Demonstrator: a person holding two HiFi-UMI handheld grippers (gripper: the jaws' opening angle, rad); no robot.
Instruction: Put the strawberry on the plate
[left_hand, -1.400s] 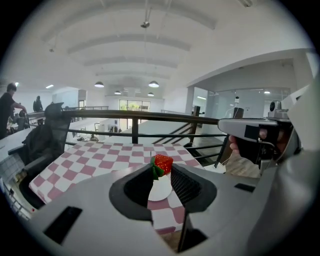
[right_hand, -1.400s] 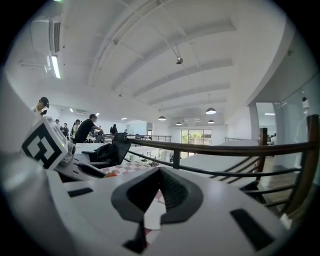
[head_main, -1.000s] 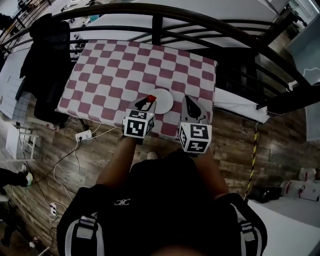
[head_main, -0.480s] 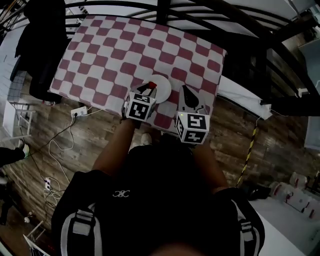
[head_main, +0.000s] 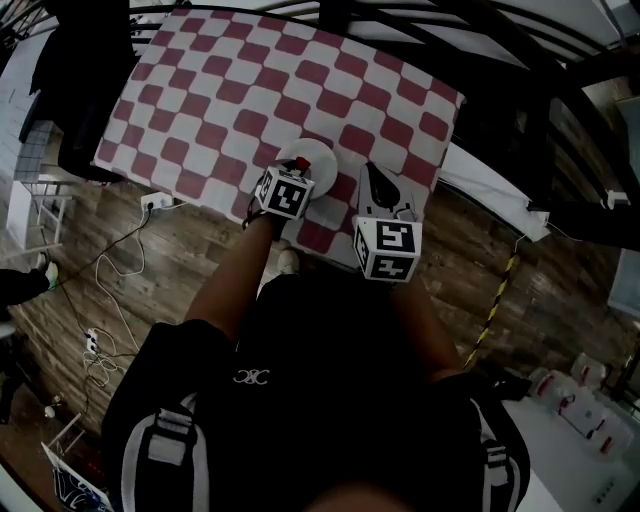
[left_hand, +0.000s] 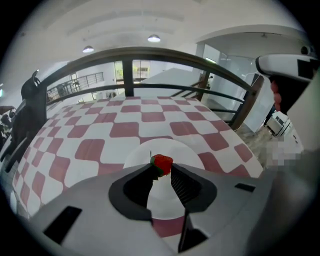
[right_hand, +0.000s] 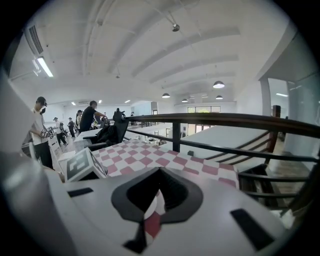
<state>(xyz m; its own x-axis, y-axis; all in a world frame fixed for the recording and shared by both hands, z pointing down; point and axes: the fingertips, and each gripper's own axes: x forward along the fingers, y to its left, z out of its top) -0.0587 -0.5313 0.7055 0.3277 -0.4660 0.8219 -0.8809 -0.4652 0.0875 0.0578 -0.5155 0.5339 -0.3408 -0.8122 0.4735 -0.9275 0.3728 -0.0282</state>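
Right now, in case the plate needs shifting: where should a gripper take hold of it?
Probably the near rim of the plate, coming in low from the front, one jaw above, one below. It lies flat and shallow, and the left gripper holds the strawberry over its middle.

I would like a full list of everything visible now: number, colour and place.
tablecloth: one, red-and-white checked, spread ahead of the person
plate: one, white, near edge of the tablecloth
strawberry: one, red, gripped in the left tool, over the plate
railing: one, dark, behind the tablecloth
garment: one, black, left of the tablecloth
power strip: one, white, on the wooden floor
left tool: one, grey, shut on the strawberry
right tool: one, grey, shut and empty, right of the plate
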